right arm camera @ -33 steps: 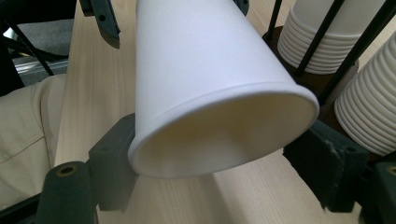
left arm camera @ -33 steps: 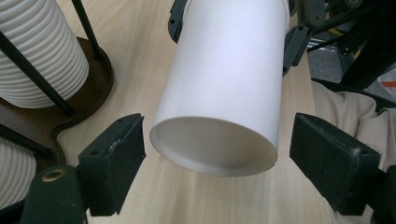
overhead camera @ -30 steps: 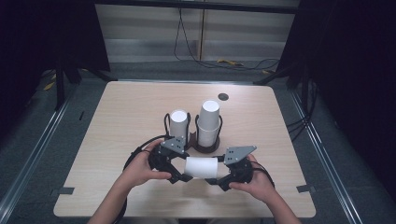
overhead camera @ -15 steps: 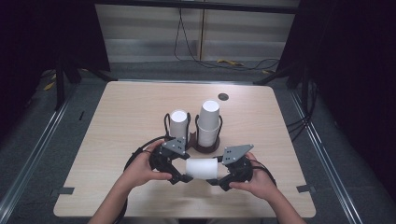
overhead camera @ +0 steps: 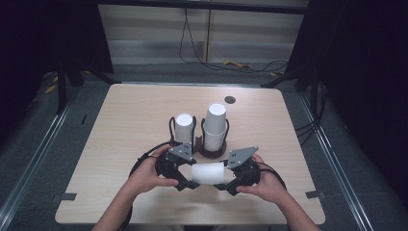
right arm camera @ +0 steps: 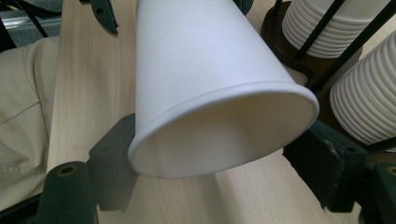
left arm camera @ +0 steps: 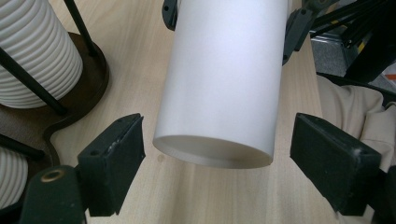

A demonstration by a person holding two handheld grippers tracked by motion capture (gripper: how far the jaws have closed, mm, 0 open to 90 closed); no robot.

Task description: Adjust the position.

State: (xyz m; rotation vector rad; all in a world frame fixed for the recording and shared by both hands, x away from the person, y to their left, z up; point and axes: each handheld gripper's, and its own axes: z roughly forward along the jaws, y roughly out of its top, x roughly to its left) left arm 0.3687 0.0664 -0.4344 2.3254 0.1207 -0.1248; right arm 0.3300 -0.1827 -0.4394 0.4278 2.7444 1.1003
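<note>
Your right hand-held gripper (right arm camera: 219, 154) clamps the paper cup's (overhead camera: 208, 173) rim — close the left hand-held gripper's (left arm camera: 217, 154) gaping, empty jaws on its base.

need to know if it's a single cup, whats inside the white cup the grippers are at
In the right gripper view the white cup shows a bare pale inner wall near its mouth. Deeper inside and the bottom are out of sight, so a nested cup cannot be ruled out.

No text, label, brand, number or sign can be read anywhere: the white paper cup (right arm camera: 210, 79) between the jaws is blank, and so are the stacked cups (right arm camera: 369, 98) just beside the gripper.
</note>
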